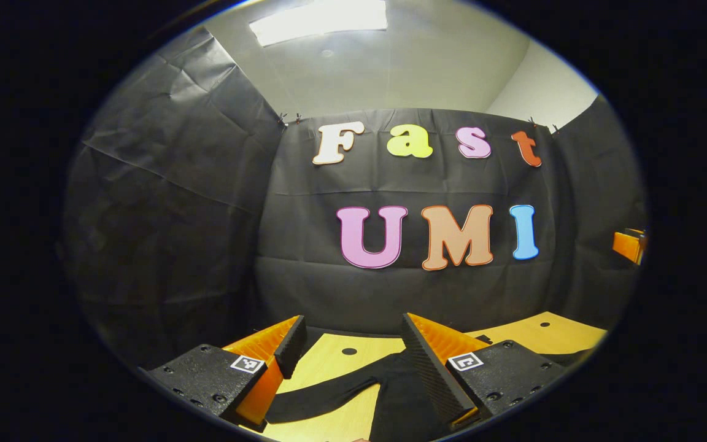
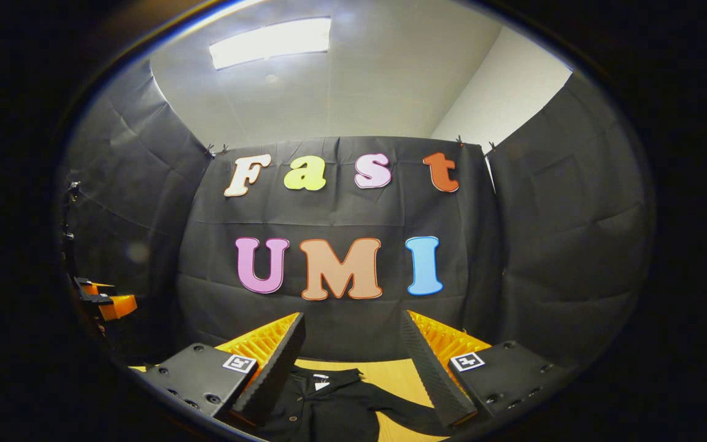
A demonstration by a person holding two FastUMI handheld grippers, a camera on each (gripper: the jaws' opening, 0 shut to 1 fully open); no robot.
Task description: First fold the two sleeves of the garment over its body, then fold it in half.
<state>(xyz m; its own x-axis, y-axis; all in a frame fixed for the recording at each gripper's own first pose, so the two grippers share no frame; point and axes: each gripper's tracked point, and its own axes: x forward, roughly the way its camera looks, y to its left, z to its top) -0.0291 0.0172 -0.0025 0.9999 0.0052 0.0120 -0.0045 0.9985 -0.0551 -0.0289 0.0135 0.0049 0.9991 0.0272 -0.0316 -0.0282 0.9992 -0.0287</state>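
1. Both tongs are held above the table with fingers spread wide and nothing between them: the left gripper [image 1: 350,344] in the left gripper view, the right gripper [image 2: 353,341] in the right gripper view.
2. Neither pair of fingers touches the cloth; each hangs in the air, aimed toward the back wall and slightly down at the table.
3. Below them lies the shirt [image 2: 323,405], a black garment spread flat on the wooden table [image 1: 329,362].
4. In the right gripper view the shirt's collar, with a small white label inside it, sits between the fingers near the far table edge, and a row of buttons runs down the front toward the camera.
5. One sleeve [image 2: 409,414] stretches out flat to the right in that view, passing under the right-hand finger.
6. In the left gripper view the other sleeve [image 1: 323,396] reaches out to the left across the bare wood, unfolded, while the shirt's body lies under the right-hand finger.
7. A small dark hole [image 1: 348,351] marks the table top just beyond that sleeve.
8. Black cloth [image 1: 175,184] forms the booth's walls behind and beside the table.
9. Above the cloth are a pale ceiling and a bright ceiling light [image 2: 270,42].
10. At the left edge of the right gripper view, part of the other gripper shows against the dark wall.
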